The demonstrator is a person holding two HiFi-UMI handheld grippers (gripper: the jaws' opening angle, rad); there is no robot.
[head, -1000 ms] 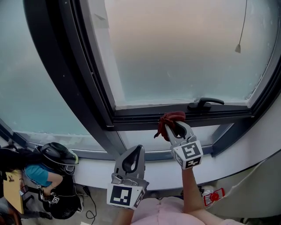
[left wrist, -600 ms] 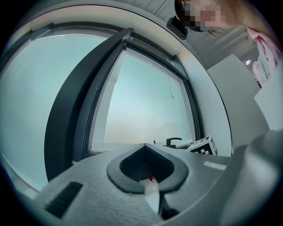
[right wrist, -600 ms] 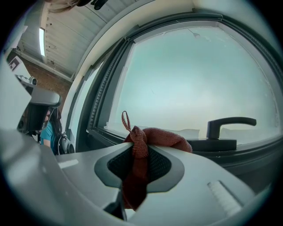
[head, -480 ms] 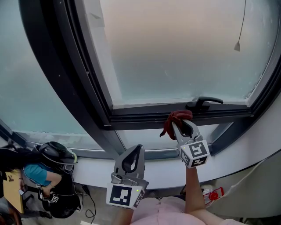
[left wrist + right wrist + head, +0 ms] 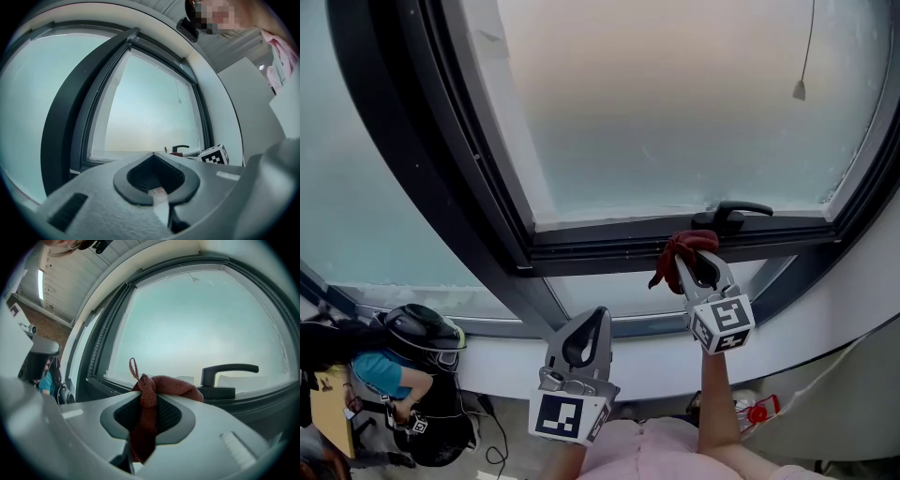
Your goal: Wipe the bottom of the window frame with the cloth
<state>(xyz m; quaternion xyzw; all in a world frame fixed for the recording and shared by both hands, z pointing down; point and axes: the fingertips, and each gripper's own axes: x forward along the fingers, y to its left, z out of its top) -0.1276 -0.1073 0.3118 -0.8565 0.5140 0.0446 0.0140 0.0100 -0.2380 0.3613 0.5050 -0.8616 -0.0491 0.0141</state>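
Note:
A dark red cloth (image 5: pixel 682 248) hangs bunched from the tips of my right gripper (image 5: pixel 692 249), which is shut on it. In the head view the cloth rests against the dark bottom rail of the window frame (image 5: pixel 600 246), just left of the black window handle (image 5: pixel 733 213). The right gripper view shows the cloth (image 5: pixel 149 399) draped over the jaws, with the handle (image 5: pixel 225 377) close behind it on the right. My left gripper (image 5: pixel 594 319) is held low, below the sill, shut with nothing in it. In the left gripper view its jaws (image 5: pixel 154 161) point up at the window.
A white sill ledge (image 5: pixel 506 361) runs below the frame. A thick dark mullion (image 5: pixel 441 159) slants down the left. A blind cord with a weight (image 5: pixel 801 89) hangs at the top right. A person with a helmet (image 5: pixel 417 333) is down at the lower left.
My right gripper has slid the cloth to the right along the bottom rail, closer to the handle. The left gripper has stayed where it was.

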